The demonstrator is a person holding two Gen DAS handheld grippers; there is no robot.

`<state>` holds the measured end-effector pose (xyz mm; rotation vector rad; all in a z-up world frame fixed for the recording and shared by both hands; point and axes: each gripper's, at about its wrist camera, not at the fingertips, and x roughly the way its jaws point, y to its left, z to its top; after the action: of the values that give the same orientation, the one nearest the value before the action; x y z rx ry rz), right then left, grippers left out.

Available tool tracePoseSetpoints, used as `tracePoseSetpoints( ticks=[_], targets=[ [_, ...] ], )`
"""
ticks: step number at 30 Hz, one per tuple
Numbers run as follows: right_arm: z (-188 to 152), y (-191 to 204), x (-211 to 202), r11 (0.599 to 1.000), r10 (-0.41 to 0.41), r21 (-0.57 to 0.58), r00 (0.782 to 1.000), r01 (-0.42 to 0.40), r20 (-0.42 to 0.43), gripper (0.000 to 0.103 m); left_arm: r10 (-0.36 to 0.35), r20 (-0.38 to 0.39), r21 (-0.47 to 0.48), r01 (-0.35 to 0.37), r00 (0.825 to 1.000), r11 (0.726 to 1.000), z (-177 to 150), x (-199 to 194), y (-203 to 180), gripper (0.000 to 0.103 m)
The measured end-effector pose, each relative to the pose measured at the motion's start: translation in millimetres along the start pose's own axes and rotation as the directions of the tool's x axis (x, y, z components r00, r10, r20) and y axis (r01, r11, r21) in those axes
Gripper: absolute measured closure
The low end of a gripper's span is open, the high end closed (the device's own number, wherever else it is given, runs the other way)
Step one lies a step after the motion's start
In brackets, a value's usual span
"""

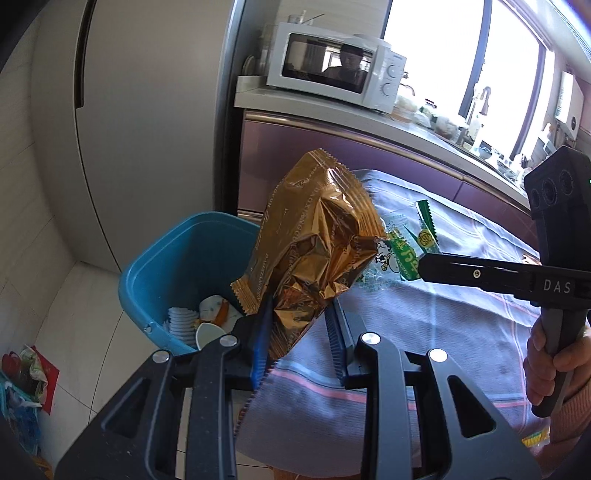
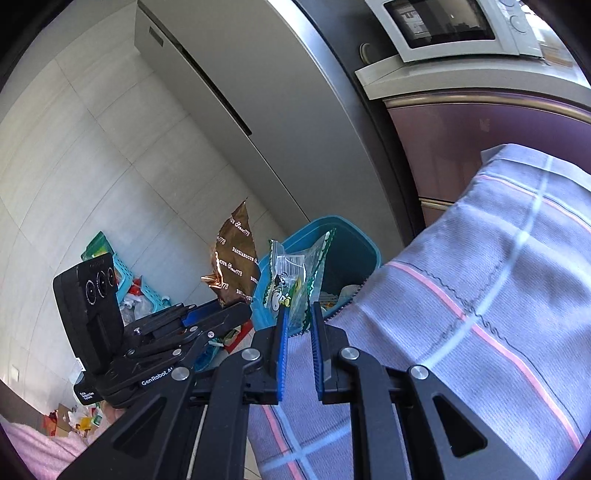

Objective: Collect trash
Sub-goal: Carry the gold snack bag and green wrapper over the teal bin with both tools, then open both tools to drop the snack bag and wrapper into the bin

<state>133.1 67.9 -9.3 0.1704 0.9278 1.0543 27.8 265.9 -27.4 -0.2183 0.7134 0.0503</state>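
Left tool [image 1: 299, 325]: jaws partly open, clamped on gold foil wrapper [image 1: 314, 251], held over edge of blue bin [image 1: 166, 266]. Right tool [image 2: 298, 328]: jaws nearly closed, pinching clear green-edged wrapper [image 2: 295, 277], just before bin, above the cloth-covered counter [image 2: 498, 295].

Left wrist camera sat right behind its own fingers, angled down across the cloth-covered table [image 1: 443, 332] toward the blue bin [image 1: 177, 266] at 10 o'clock, kitchen counter [image 1: 332, 114] and microwave [image 1: 332, 62] at 12 to 1. Right wrist camera looked down likewise, rolled, bin [image 2: 354, 243] at 12, microwave [image 2: 454, 29] at 1. Both views shared bin, table edge, microwave. Each caught the other gripper: right gripper [image 1: 421, 266] at 3, left gripper [image 2: 236, 312] at 9.
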Motion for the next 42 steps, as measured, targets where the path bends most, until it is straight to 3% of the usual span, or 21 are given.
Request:
tracePoseSetpoints(
  ticks=[7, 25, 28, 34, 37, 39, 42],
  targets=[
    [12.0, 4.4, 30.4, 1.000, -0.027, -0.017, 0.999, 0.026, -0.039, 0.092, 0.061, -0.019, -0.030, -0.062, 0.998, 0.998, 6.8, 17.5, 29.7, 0.074],
    [33.9, 5.6, 114.5, 0.994, -0.110, -0.027, 0.979, 0.107, -0.174, 0.089, 0.110, -0.155, -0.118, -0.129, 0.982, 0.985, 5.7, 92.1, 70.2, 0.074],
    [32.2, 5.4, 120.6, 0.992, -0.122, -0.011, 0.975, 0.122, -0.183, 0.082, 0.101, -0.175, -0.136, -0.126, 0.979, 0.983, 2.0, 102.9, 72.9, 0.072],
    [29.5, 7.5, 118.7, 0.992, -0.128, -0.009, 0.976, 0.128, -0.174, 0.079, 0.104, -0.184, -0.145, -0.131, 0.977, 0.981, -1.2, 112.2, 72.8, 0.059],
    [28.9, 7.6, 116.4, 0.989, -0.147, -0.027, 0.975, 0.144, -0.164, 0.073, 0.103, -0.178, -0.152, -0.131, 0.979, 0.980, -1.0, 111.9, 72.4, 0.059],
    [30.0, 8.2, 115.2, 0.989, -0.151, -0.032, 0.976, 0.148, -0.156, 0.063, 0.105, -0.170, -0.159, -0.132, 0.980, 0.978, -1.8, 108.9, 73.2, 0.059],
    [31.7, 7.7, 114.4, 0.988, -0.152, -0.036, 0.978, 0.148, -0.146, 0.059, 0.111, -0.157, -0.167, -0.137, 0.981, 0.976, -1.7, 103.5, 72.8, 0.059]
  ],
)
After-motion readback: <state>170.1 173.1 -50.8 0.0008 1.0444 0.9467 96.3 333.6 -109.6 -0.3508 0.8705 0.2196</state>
